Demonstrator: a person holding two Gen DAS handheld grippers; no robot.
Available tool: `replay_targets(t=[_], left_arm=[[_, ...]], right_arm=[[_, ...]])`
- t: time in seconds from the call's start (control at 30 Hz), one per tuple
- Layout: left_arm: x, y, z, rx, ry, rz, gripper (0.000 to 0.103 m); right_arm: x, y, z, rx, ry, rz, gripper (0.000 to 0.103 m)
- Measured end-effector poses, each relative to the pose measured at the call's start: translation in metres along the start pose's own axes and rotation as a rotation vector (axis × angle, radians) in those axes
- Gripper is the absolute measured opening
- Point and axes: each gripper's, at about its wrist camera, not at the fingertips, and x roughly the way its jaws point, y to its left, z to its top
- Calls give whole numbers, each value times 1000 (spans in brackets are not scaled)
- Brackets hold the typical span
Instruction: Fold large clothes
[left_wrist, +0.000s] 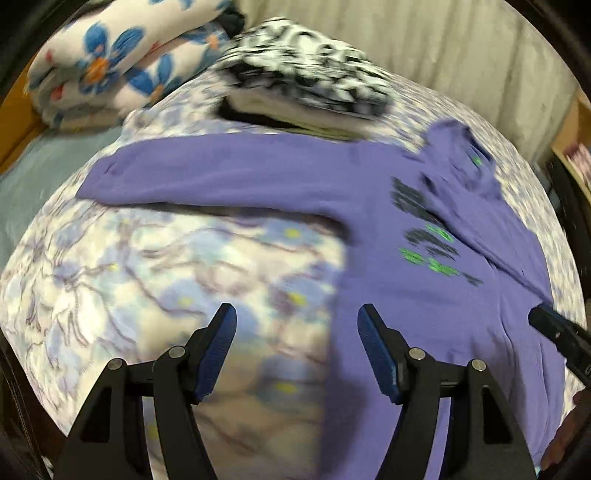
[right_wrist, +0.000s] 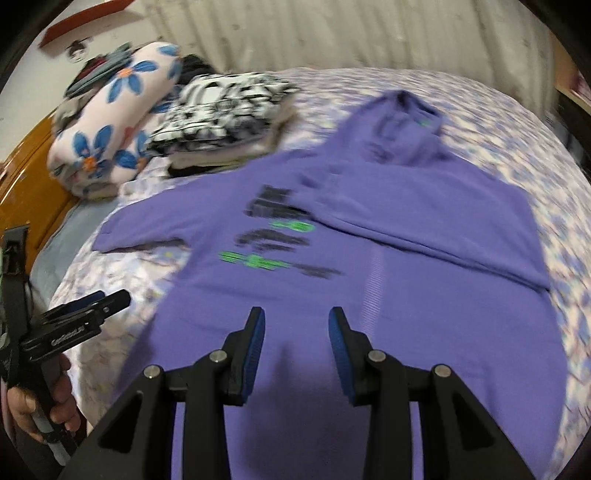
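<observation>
**Both claws empty above the purple hoodie on the bed**

From my left claw (left_wrist: 297, 347) I look down at the bed (left_wrist: 147, 280), covered with a pale floral sheet. Its jaws stand wide apart with nothing between them; under the gap I see the sheet on one side and the edge of the purple hoodie (left_wrist: 388, 221) on the other. From my right claw (right_wrist: 297, 347) the view sits over the lower body of the hoodie (right_wrist: 332, 240). Those jaws are parted more narrowly, and nothing is between the blue pads; the cloth lies flat below them, not gripped.

The hoodie lies spread on the bed, front up, with black and green print across its chest. One sleeve (left_wrist: 221, 173) stretches straight out to the side, toward the far left in my left view. The other sleeve (right_wrist: 424, 236) is folded across the body, lying diagonally over the chest. The hood (right_wrist: 402, 122) points to the far end of the bed.

Beyond the outstretched sleeve sits a stack of folded clothes (right_wrist: 221, 122) with a black-and-white patterned piece on top. Just beside it is a rolled blanket (right_wrist: 118, 122) with blue flowers.

In the right view I see the left claw at the left edge, with a hand (right_wrist: 40, 406) around its handle. Both pictures are blurred.
</observation>
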Motion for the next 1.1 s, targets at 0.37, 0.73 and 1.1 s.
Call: replay_targets(t=[0.37,0.73,1.1], left_arm=[[77,154,60,-302,37,-137,67],[125,203,102,-429,-24,-187,48],[51,113,133,-180,-214,-90,6]], right_arm=[[84,79,46,-76,15,54,36],[132,90,60,-61,59,47,36],[113,51,45,12,69,38,36]])
